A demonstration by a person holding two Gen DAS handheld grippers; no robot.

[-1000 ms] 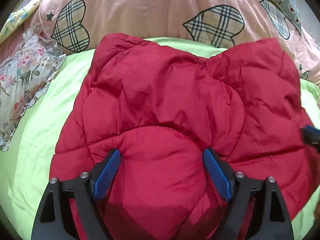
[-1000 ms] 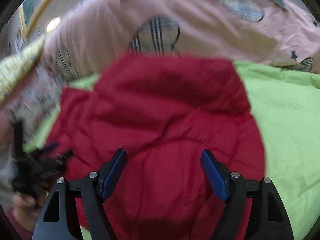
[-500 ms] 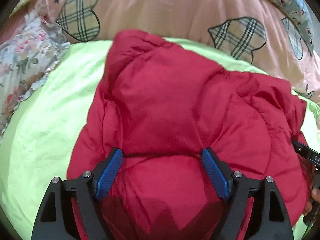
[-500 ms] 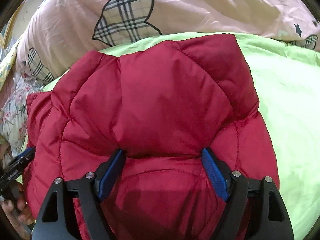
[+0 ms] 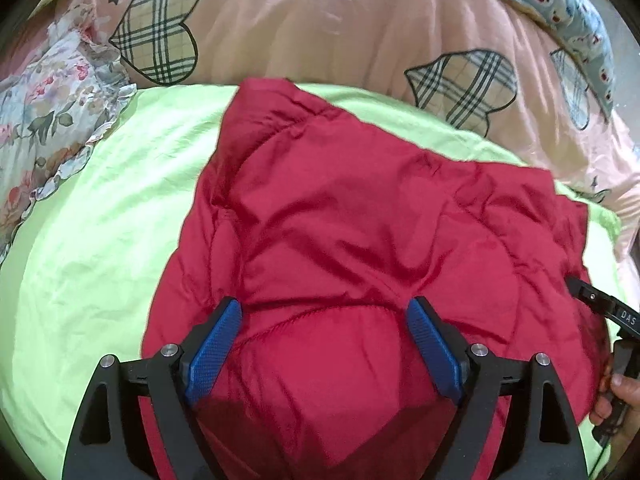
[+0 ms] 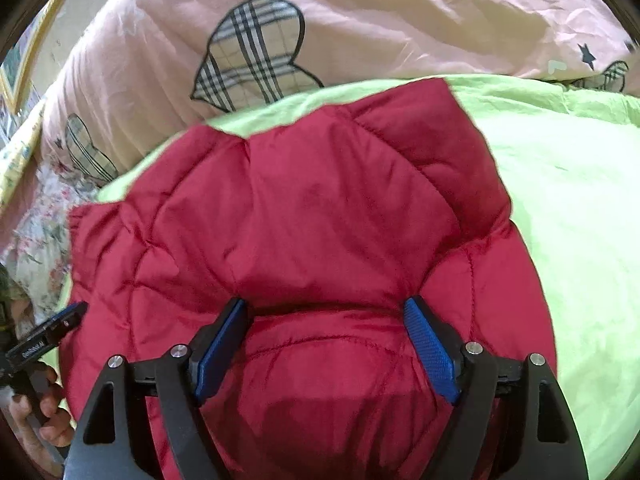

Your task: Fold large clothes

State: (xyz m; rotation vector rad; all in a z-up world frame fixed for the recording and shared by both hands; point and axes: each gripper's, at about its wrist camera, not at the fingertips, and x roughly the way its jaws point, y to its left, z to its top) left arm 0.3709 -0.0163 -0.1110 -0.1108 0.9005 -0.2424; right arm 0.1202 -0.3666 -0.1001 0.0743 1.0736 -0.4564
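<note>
A red quilted puffer jacket (image 5: 360, 220) lies bunched on a lime-green sheet (image 5: 100, 240). In the left wrist view my left gripper (image 5: 324, 312) has its blue pads pressed on a thick puff of the jacket's near edge, jaws wide. The right wrist view shows the same jacket (image 6: 300, 208), and my right gripper (image 6: 326, 312) clamps another thick bulge of it, a crease running between the tips. Each gripper shows at the other view's edge: the right one (image 5: 600, 308) at the jacket's right side, the left one (image 6: 52, 328) at its left side, both held by a hand (image 6: 44, 412).
A pink quilt with plaid hearts (image 5: 320, 20) is piled behind the jacket. A floral frilled pillow (image 5: 40, 120) lies at the left and a pale blue patterned cloth (image 5: 560, 8) at the far right. Bare green sheet (image 6: 560, 200) spreads to the jacket's right.
The left view has swung, so the jacket sits further right with more green sheet to its left. The right view, blurred a second ago, is sharp. Both grips on the jacket are unchanged.
</note>
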